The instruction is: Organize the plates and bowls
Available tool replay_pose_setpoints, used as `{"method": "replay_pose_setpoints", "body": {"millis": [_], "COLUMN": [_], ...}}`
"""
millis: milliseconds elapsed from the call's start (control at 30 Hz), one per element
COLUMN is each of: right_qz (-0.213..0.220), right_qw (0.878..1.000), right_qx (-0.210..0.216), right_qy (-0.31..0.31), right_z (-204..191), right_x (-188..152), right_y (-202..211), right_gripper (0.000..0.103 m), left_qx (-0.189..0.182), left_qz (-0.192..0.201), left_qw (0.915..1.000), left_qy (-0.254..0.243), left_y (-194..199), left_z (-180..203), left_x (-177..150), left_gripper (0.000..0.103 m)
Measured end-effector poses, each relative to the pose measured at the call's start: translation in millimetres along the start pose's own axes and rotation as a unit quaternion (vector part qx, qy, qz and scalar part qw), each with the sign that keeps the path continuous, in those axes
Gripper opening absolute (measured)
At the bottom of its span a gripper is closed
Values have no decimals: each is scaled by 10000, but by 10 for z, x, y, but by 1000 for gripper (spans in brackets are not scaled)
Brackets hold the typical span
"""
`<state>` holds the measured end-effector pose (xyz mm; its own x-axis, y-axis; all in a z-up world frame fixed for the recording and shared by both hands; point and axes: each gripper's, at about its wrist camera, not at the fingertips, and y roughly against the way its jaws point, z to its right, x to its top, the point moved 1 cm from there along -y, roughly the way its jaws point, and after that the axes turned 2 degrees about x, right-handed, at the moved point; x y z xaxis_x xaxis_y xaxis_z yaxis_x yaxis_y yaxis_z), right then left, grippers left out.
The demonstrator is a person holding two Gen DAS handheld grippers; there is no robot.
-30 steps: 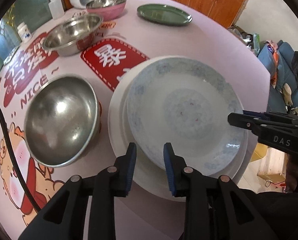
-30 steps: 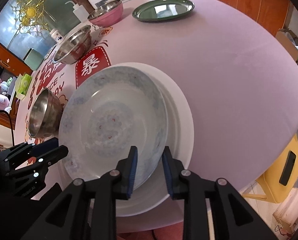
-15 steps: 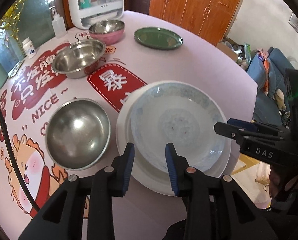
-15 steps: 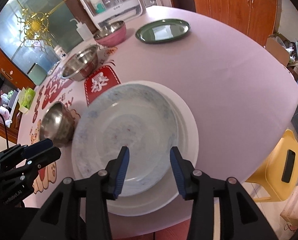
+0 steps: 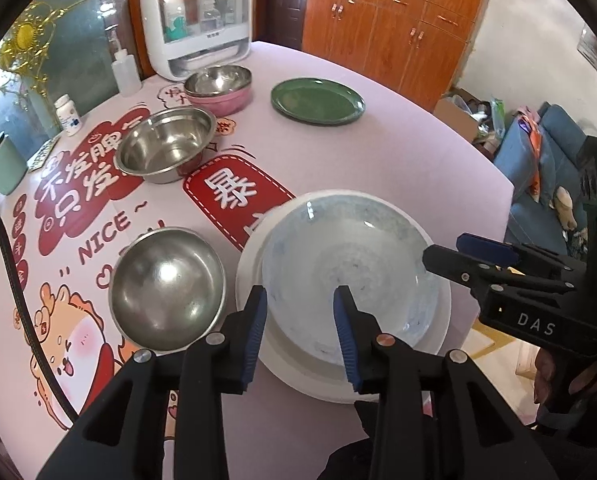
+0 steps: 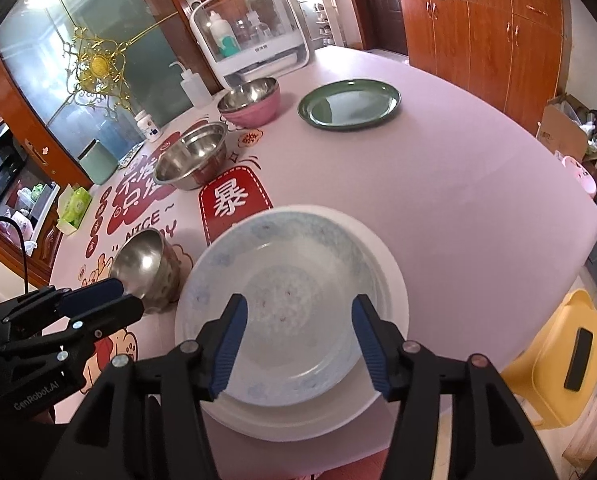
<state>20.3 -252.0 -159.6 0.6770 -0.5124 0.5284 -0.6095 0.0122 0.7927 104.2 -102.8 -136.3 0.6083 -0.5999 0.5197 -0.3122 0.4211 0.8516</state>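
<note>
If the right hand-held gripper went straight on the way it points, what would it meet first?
Most likely the pale blue patterned plate on the white plate, framed between its open jaws; depth is uncertain.

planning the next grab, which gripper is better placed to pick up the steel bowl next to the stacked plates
Left. The left gripper hangs open right beside the steel bowl, while the right gripper sits over the blue-patterned plate, farther from it.

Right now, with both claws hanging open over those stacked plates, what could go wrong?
The blue-patterned plate sits off-centre on the white plate, near the table edge; a bump might slide the stack toward the floor. The left gripper is open close to the steel bowl and could knock it. The right gripper might clip a rim.
</note>
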Motion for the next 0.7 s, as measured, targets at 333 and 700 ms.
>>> {"method": "replay_pose_setpoints", "body": {"millis": [333,700], "right_qz": [17,-17], "right_qw": [9987,9955], "right_qx": [229,434], "right_qy": [463,840], "right_z": [180,568], "right_x": [328,725], "right_y": [113,172], "right_gripper": [55,66], "left_qx": [221,405], "left_qz": [186,279], "left_qw": [9979,9940], "left_qy": [585,974], "left_y": [51,-10], "left_z": [134,478], "left_x": [310,688], "left_gripper": [45,56]}}
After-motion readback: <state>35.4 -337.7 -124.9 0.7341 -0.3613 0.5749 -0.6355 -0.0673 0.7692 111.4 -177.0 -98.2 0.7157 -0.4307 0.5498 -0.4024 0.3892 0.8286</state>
